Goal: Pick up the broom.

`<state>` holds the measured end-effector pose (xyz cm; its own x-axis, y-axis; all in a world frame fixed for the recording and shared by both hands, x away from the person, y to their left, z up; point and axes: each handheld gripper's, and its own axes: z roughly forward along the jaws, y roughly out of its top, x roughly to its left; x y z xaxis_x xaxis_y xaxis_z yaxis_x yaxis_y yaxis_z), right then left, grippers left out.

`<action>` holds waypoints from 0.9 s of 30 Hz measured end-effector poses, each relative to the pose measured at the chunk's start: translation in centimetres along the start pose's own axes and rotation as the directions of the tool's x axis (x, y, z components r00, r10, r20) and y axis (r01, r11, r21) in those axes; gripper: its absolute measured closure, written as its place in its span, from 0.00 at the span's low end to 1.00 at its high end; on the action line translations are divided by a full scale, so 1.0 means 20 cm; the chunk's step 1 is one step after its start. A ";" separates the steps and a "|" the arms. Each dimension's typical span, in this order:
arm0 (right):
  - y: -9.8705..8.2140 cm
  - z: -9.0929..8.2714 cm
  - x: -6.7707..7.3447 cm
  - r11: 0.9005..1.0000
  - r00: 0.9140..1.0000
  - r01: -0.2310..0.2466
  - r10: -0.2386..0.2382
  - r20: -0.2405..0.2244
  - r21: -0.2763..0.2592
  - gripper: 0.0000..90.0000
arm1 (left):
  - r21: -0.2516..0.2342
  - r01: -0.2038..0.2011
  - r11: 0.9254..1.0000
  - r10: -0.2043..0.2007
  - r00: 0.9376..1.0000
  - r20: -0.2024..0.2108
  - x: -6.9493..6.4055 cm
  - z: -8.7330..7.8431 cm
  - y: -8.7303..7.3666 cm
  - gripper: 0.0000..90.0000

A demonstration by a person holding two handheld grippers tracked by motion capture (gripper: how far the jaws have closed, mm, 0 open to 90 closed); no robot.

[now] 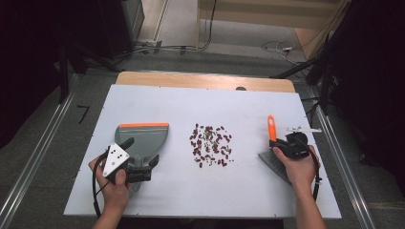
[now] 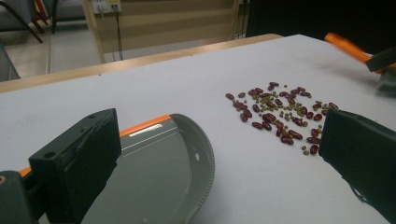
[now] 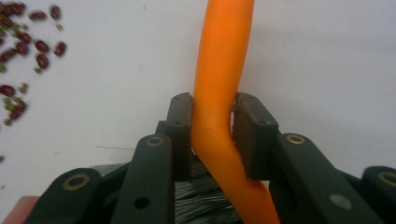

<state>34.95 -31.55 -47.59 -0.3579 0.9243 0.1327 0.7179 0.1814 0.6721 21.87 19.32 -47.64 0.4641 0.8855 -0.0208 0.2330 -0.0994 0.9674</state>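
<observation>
The right gripper (image 3: 212, 135) clamps the brush's orange handle (image 3: 219, 70); the left gripper (image 2: 210, 163), jaws apart, hovers seemingly over the dustpan (image 1: 143, 138), beans (image 1: 210, 143) between.

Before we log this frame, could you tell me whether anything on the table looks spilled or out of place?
Yes: loose red beans mixed with small green ones lie scattered directly on the white table, between the grey dustpan and the orange-handled brush clamped in the right hand-held gripper. Nothing looks damaged.
</observation>
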 end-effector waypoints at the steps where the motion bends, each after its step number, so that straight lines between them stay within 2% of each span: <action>1: 0.00 -0.02 -0.01 1.000 1.000 -0.007 0.007 -0.012 -0.030 0.76 | -0.003 0.003 1.000 -0.003 1.000 0.001 0.00 0.00 0.00 0.00; 2: -0.01 -0.03 -0.01 0.998 1.000 -0.013 0.012 -0.022 -0.061 0.76 | -0.004 0.004 1.000 -0.004 1.000 0.001 0.00 0.00 0.00 0.00; 7: -0.04 -0.07 -0.05 0.989 0.997 -0.057 0.049 -0.065 -0.138 0.76 | -0.008 0.000 1.000 0.000 1.000 0.006 -0.01 0.00 0.01 0.00; 9: -0.05 -0.09 -0.06 0.979 0.996 -0.066 0.052 -0.079 -0.190 0.77 | -0.010 0.000 1.000 0.000 1.000 0.007 -0.01 0.00 0.01 0.00; 11: -0.06 -0.12 -0.06 0.971 0.996 -0.071 0.055 -0.075 -0.228 0.77 | -0.014 0.001 1.000 -0.001 1.000 0.006 -0.01 -0.01 0.02 0.00; 15: -0.07 -0.17 -0.07 0.945 0.995 -0.086 0.064 -0.079 -0.316 0.77 | -0.016 0.002 1.000 -0.002 1.000 0.011 -0.01 -0.01 0.02 0.00; 19: -0.07 -0.21 -0.06 0.904 0.992 -0.082 0.033 -0.123 -0.419 0.77 | -0.017 -0.013 1.000 0.013 1.000 0.013 -0.03 -0.01 0.03 0.00; 22: -0.05 -0.24 -0.04 0.885 0.992 -0.084 0.029 -0.124 -0.458 0.77 | -0.023 -0.015 1.000 0.016 1.000 0.022 -0.05 -0.01 0.05 0.00; 25: -0.04 -0.27 -0.01 0.868 0.989 -0.086 0.015 -0.146 -0.489 0.77 | -0.026 -0.015 1.000 0.016 1.000 0.026 -0.06 -0.01 0.05 0.00; 26: -0.03 -0.28 0.00 0.864 0.988 -0.084 0.008 -0.152 -0.497 0.77 | -0.031 -0.013 0.999 0.014 0.999 0.034 -0.06 -0.01 0.06 0.00; 27: -0.03 -0.28 0.00 0.864 0.988 -0.084 0.008 -0.152 -0.497 0.77 | -0.031 -0.013 0.999 0.014 0.999 0.034 -0.06 -0.01 0.06 0.00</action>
<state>31.14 -33.50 -43.86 -0.4386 0.8640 0.2475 0.3533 -0.0874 0.9314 21.38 18.15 -46.36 0.4963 0.8680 -0.0161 0.2007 -0.0966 0.9749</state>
